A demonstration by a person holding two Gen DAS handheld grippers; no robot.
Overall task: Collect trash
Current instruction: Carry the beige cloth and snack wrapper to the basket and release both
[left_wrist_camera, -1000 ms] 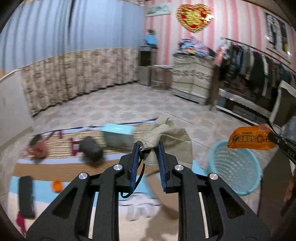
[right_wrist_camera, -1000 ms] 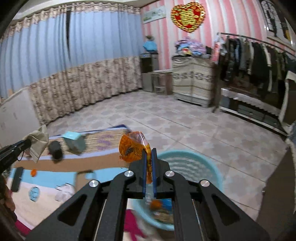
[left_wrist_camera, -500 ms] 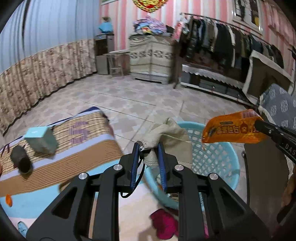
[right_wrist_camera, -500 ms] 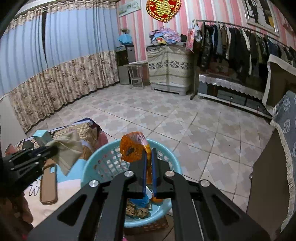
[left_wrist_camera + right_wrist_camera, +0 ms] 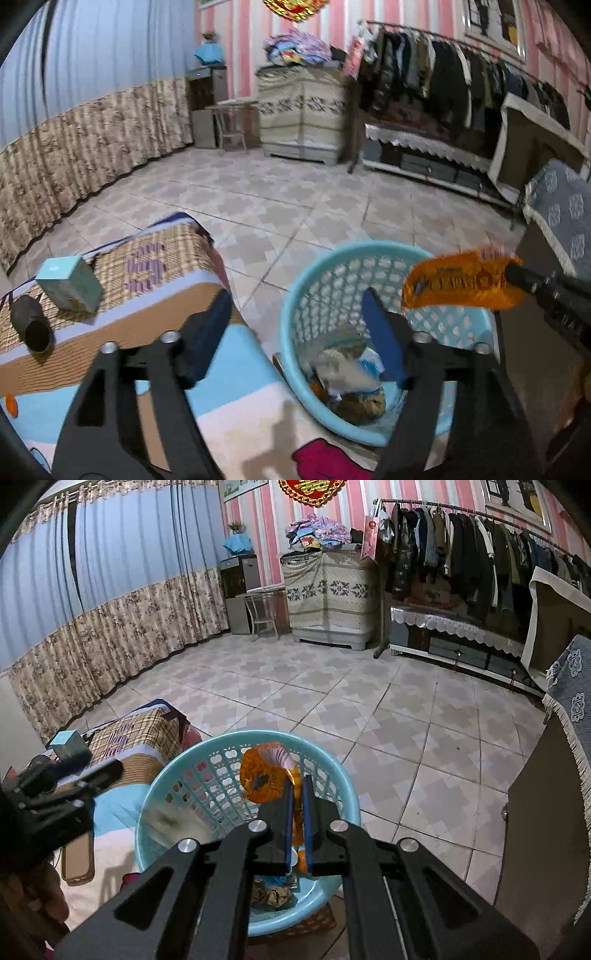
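A light blue plastic basket (image 5: 321, 280) (image 5: 207, 760) stands on the floor beside the mat and holds several pieces of trash. My left gripper (image 5: 295, 332) is open and empty above the basket's left rim; it also shows in the right wrist view (image 5: 74, 771). A beige rag (image 5: 343, 365) (image 5: 173, 823) is blurred inside the basket, below the left gripper. My right gripper (image 5: 297, 786) is shut on an orange snack wrapper (image 5: 266, 771) (image 5: 458, 284) and holds it over the basket.
A striped mat (image 5: 147, 314) lies left of the basket with a teal box (image 5: 70, 284) and a dark cylinder (image 5: 31, 325) on it. A dark cabinet (image 5: 546, 830) stands right of the basket. A clothes rack (image 5: 461, 554) lines the far wall.
My left gripper has opened and the beige rag has dropped from it into the basket. My right gripper has stayed shut on the orange wrapper, over the basket.
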